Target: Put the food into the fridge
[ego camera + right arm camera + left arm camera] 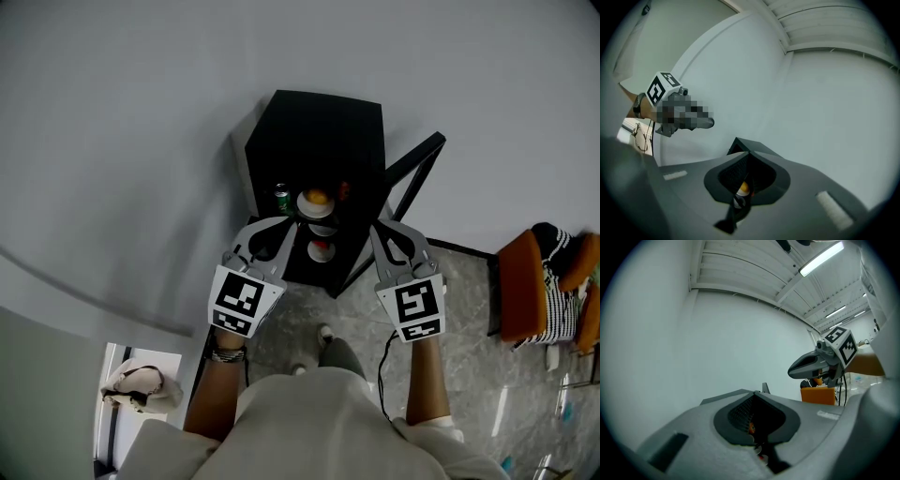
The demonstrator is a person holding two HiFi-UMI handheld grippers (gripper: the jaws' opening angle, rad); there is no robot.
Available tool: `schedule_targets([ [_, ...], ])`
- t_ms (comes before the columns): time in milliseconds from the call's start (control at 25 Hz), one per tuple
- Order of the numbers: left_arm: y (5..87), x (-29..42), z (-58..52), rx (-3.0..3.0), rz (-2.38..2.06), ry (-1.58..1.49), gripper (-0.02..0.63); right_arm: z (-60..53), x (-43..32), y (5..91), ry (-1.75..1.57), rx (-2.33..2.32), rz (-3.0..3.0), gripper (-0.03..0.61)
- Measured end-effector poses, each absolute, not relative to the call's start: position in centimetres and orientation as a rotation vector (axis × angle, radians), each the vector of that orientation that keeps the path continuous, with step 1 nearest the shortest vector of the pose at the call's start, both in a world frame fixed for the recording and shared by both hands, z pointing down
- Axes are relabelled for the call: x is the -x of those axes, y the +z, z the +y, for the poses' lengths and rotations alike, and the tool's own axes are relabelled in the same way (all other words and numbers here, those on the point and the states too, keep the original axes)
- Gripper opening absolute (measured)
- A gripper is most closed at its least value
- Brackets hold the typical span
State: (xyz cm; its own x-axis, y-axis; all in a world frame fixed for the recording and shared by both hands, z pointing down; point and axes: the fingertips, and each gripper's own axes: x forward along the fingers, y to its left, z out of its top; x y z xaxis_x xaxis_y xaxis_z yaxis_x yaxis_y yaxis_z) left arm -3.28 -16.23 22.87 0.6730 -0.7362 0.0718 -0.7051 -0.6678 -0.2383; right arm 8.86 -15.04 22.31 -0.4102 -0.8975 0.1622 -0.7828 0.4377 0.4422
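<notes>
A person (319, 412) holds the left gripper (287, 225) and right gripper (379, 228), both closed and empty, before the open fridge (319, 131), where food (317, 199) sits shelved, the loading apparently done.

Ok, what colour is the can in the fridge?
Green. The can shows best in the head view.

Your left gripper (755, 393) blocks nearly all of the fridge (319, 141) in its own view; only an orange speck (751, 428) shows through. The label on the green can (282, 199) is too small to read. The orange chair (521, 286) runs off the head view's right edge.
</notes>
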Motion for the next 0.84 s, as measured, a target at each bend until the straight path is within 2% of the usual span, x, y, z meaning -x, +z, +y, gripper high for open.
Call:
schedule_targets([
  [840,24.5,1.6,-15.1,2.725,1.155,-0.283,0.002,-13.6,-9.6,23.8,-0.374,-1.378,-2.344,0.005],
])
